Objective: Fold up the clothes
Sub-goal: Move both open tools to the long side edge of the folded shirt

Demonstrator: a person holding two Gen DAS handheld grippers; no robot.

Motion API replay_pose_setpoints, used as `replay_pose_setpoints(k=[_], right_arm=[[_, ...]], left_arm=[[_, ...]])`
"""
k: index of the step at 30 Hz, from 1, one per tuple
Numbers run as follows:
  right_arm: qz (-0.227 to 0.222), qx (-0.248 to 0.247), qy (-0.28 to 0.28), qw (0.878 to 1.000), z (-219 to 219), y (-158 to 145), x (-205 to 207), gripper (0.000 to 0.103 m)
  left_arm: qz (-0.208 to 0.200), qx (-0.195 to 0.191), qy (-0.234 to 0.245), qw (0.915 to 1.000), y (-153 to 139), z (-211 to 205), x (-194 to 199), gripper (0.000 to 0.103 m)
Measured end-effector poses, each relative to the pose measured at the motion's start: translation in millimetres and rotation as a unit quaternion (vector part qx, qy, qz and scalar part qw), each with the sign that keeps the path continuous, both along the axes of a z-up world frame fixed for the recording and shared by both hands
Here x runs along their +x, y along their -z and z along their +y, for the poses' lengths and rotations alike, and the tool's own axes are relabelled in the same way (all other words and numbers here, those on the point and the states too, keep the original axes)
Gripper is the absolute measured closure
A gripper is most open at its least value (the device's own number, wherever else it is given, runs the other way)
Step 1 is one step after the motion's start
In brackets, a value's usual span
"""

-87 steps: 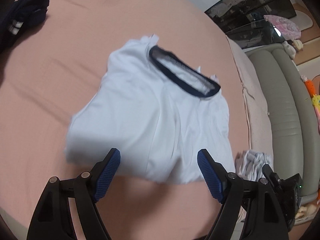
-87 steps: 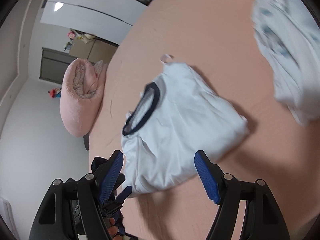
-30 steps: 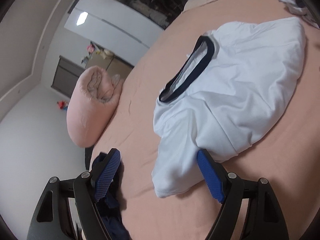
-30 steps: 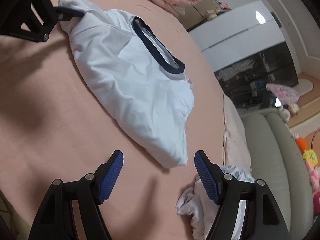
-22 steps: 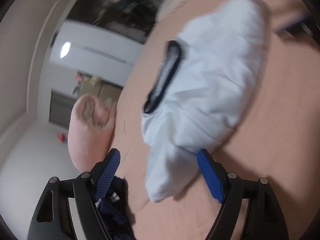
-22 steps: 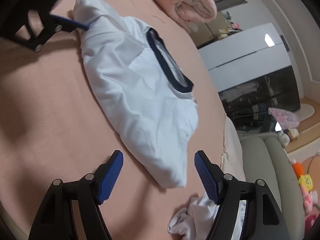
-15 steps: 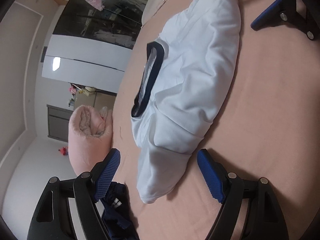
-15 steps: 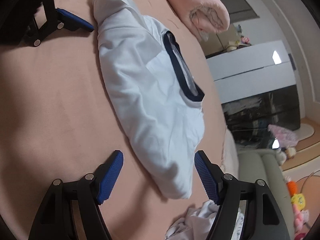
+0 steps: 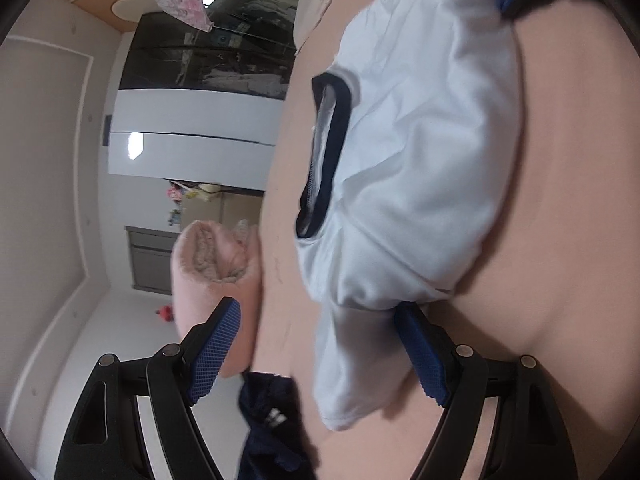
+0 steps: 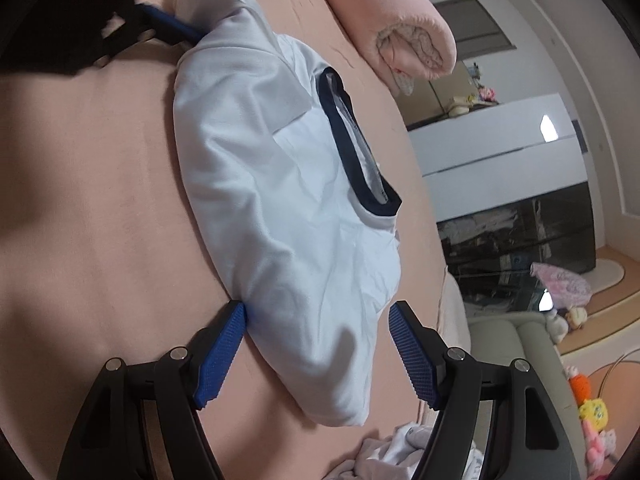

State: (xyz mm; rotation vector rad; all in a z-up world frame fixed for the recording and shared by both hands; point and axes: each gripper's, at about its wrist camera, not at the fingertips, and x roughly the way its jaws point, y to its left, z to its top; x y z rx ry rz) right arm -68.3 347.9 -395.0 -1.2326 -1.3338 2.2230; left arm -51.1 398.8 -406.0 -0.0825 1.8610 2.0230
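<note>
Your left gripper (image 9: 316, 350) stands wide at one end of the white cotton T-shirt with the navy-ribbed collar (image 9: 420, 168); one blue pad sits tucked under the bunched cloth there and the other hangs clear on the outer side, so nothing is pinched. That placement reads as straddling the end so a closing jaw would catch every layer at once. The shirt lies on the peach-pink bed sheet (image 9: 568, 208), already doubled into a long rounded bundle with the collar on top; whether another fold is due or the bundle is about to be carried off, I cannot tell. Your right gripper (image 10: 316, 344) stands equally spread at the opposite end, one pad touching the fold's edge, the other just beside the cloth. Bare sheet runs along the near side of the bundle, which gives room to swing a fold over. The far side is tighter: the rolled pink blanket (image 10: 400, 28) lies close by, a dark navy garment (image 9: 276, 428) sits just beyond the left end, and a crumpled white patterned cloth (image 10: 404, 456) lies just past the right end.
</note>
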Motion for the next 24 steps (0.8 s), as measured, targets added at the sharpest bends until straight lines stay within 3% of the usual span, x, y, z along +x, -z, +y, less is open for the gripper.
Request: replay_pose_setpoints(k=[9, 14, 20, 24], right_arm=[[0.002, 0.029, -0.027, 0.999, 2, 6, -7, 0.025], [0.014, 0.049, -0.089, 0.995, -5, 8, 2, 0.025], [-0.011, 0.078, -0.109, 0.991, -13, 14, -3, 0.025], [-0.014, 0.048, -0.088, 0.995, -6, 12, -7, 0.025]], left_arm=[[-0.005, -0.006, 0.031, 0.9995, 3, -4, -2, 0.024], [0.019, -0.009, 0.079, 0.9966, 6, -10, 7, 0.024], [0.012, -0.013, 0.097, 0.9951, 4, -11, 8, 0.024], [0.037, -0.039, 0.111, 0.9923, 8, -12, 15, 0.024]])
